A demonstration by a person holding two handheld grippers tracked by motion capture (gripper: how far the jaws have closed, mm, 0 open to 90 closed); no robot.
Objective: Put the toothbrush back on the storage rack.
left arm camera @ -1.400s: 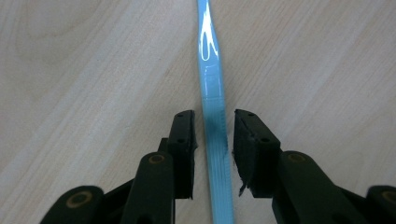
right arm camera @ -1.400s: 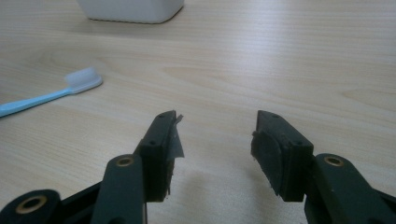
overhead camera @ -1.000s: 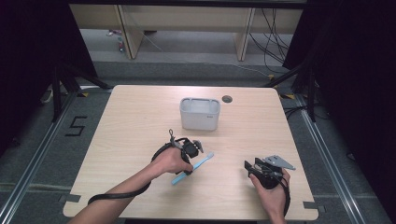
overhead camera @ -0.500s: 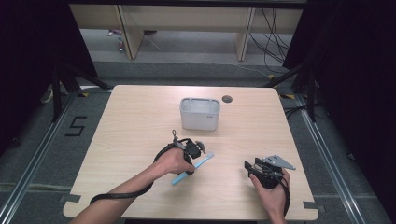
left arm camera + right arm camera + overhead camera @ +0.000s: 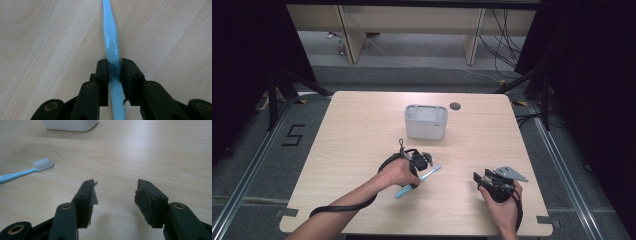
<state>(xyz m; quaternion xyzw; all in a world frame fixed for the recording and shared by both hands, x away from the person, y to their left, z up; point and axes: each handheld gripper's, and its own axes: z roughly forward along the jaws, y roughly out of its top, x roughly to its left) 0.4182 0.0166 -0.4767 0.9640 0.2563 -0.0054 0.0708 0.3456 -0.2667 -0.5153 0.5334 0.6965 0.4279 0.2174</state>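
A light blue toothbrush [image 5: 428, 174] lies flat on the wooden table [image 5: 362, 130], its white bristled head [image 5: 43, 164] pointing right. My left gripper [image 5: 422, 161] is over its handle, and in the left gripper view [image 5: 114, 71] both jaws press against the ribbed part of the blue handle [image 5: 111, 42]. My right gripper [image 5: 482, 178] rests low near the table's front right. Its jaws [image 5: 115, 192] stand wide apart with nothing between them. A grey-white rectangular bin [image 5: 426, 121] stands at the back centre of the table.
A small dark round hole [image 5: 455, 106] sits in the tabletop just right of the bin. The bin's base [image 5: 70, 125] shows at the top of the right gripper view. Cables trail from both grippers toward the table's front edge.
Almost nothing has moved. The left gripper stays over the toothbrush handle and the right gripper holds its place.
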